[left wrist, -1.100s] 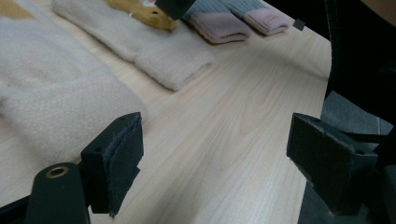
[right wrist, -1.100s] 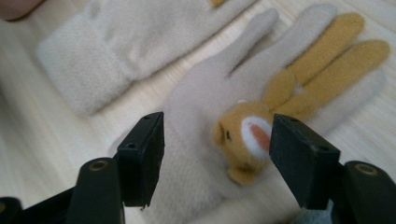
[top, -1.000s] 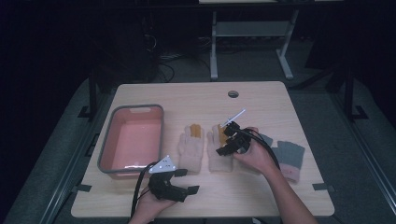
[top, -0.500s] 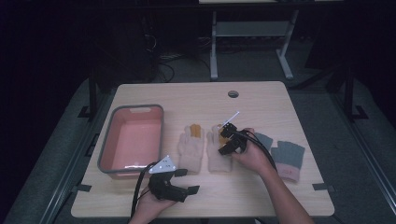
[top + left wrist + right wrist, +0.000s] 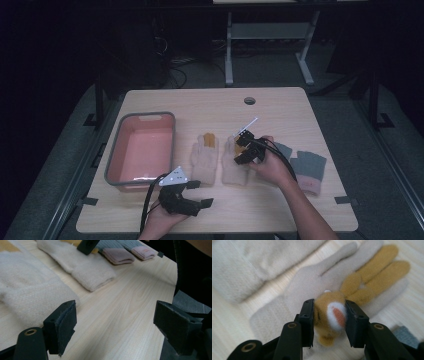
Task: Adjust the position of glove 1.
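Right tool (image 5: 329,322) jaws just closing, left tool (image 5: 115,327) agape

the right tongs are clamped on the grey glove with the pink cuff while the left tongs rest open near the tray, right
Not quite. The right tongs are clamped on the tan patch of the beige glove, as the right gripper view shows, not the grey one. The left tongs do rest open near the tray.
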